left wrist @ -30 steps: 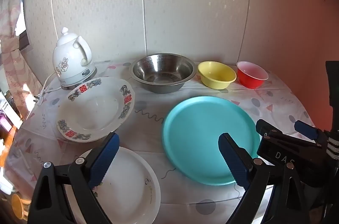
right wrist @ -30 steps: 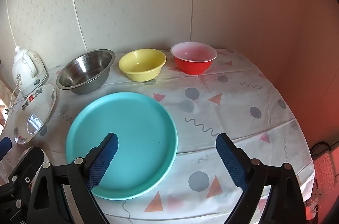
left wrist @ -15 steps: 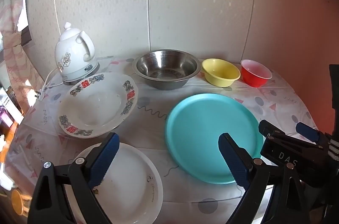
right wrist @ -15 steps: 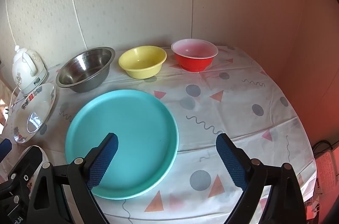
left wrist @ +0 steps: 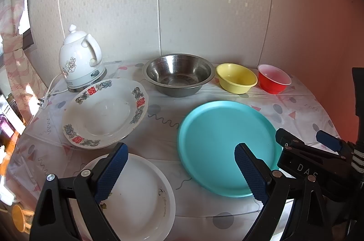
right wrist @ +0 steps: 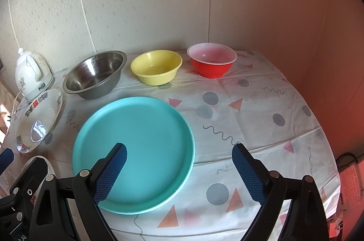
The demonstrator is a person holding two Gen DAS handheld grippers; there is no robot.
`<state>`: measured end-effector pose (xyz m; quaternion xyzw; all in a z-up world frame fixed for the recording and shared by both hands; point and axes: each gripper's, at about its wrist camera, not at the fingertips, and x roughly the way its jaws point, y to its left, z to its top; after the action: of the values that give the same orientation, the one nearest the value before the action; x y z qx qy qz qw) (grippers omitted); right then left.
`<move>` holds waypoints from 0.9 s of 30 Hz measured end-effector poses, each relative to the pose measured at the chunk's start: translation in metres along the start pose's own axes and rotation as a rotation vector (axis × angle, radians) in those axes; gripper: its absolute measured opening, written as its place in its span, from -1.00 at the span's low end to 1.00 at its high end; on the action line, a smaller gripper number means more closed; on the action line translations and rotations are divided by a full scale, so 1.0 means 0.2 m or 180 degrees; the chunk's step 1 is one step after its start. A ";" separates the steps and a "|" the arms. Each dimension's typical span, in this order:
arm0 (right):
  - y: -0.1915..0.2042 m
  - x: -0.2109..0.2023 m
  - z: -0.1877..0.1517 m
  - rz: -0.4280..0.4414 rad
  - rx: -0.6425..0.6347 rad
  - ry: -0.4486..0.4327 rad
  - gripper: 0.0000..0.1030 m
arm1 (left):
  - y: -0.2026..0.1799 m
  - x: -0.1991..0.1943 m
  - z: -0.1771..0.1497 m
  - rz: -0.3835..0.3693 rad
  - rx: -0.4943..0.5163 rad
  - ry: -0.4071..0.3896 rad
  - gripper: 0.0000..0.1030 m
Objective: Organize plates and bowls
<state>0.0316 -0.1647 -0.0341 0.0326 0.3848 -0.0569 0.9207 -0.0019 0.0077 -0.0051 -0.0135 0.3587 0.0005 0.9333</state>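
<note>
The white plate (left wrist: 136, 200) is partly hidden behind the left claw (left wrist: 179, 170).

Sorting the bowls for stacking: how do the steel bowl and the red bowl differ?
The steel bowl is bare grey metal; the red bowl has a pale inside. The steel bowl is wider, with a flat flared rim; the red bowl's rim is thin. Both stand upright, empty, along the wall.

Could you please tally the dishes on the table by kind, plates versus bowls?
Plates: 3 – teal plate, patterned plate, plain white plate
Bowls: 3 – steel bowl, yellow bowl, red bowl
Total: 6
</note>
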 end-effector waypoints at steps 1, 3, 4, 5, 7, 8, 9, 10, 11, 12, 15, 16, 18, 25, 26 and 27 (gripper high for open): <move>0.00 0.00 0.00 0.0002 -0.0001 0.0004 0.85 | 0.00 0.00 0.00 0.0004 -0.0001 0.0000 0.85; 0.00 0.00 0.00 0.0000 -0.0005 0.0006 0.85 | -0.01 0.00 0.01 0.0009 -0.0002 0.0003 0.85; 0.00 0.00 0.00 0.0001 -0.0005 0.0009 0.85 | 0.00 0.00 0.00 0.0010 -0.0002 0.0004 0.85; 0.00 0.00 0.00 0.0001 -0.0005 0.0007 0.85 | 0.00 0.00 0.00 0.0006 -0.0003 0.0003 0.85; 0.01 0.00 0.00 0.0001 -0.0013 0.0003 0.85 | 0.00 -0.01 0.01 0.0009 -0.0010 0.0005 0.85; 0.01 0.00 0.00 0.0000 -0.0014 0.0000 0.85 | 0.00 -0.01 0.01 0.0011 -0.0013 0.0008 0.85; 0.01 0.00 0.00 0.0003 -0.0014 0.0001 0.85 | 0.00 -0.01 0.01 0.0011 -0.0012 0.0008 0.85; 0.01 0.00 0.00 0.0006 -0.0015 0.0005 0.85 | 0.00 -0.01 0.01 0.0010 -0.0012 0.0009 0.85; 0.01 0.00 0.00 0.0008 -0.0015 0.0008 0.85 | 0.00 -0.01 0.01 0.0009 -0.0014 0.0009 0.85; 0.01 0.00 0.00 0.0010 -0.0017 0.0011 0.85 | 0.00 -0.01 0.01 0.0009 -0.0016 0.0013 0.85; 0.01 0.00 0.00 0.0011 -0.0017 0.0018 0.85 | 0.01 -0.01 0.01 0.0011 -0.0015 0.0014 0.85; 0.01 0.00 0.00 0.0014 -0.0021 0.0020 0.85 | 0.01 -0.01 0.01 0.0010 -0.0015 0.0016 0.85; 0.01 0.01 0.00 0.0015 -0.0028 0.0024 0.85 | 0.01 -0.01 0.01 0.0013 -0.0015 0.0016 0.85; 0.01 0.01 0.00 0.0018 -0.0029 0.0025 0.85 | 0.01 -0.01 0.01 0.0011 -0.0013 0.0015 0.85; 0.01 0.01 0.00 0.0018 -0.0031 0.0027 0.85 | 0.01 -0.01 0.01 0.0010 -0.0013 0.0014 0.85; 0.01 0.01 0.00 0.0018 -0.0027 0.0028 0.85 | 0.01 -0.01 0.01 0.0013 -0.0012 0.0018 0.85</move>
<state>0.0332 -0.1624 -0.0349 0.0300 0.3890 -0.0525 0.9193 -0.0011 0.0094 -0.0022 -0.0145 0.3613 0.0031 0.9323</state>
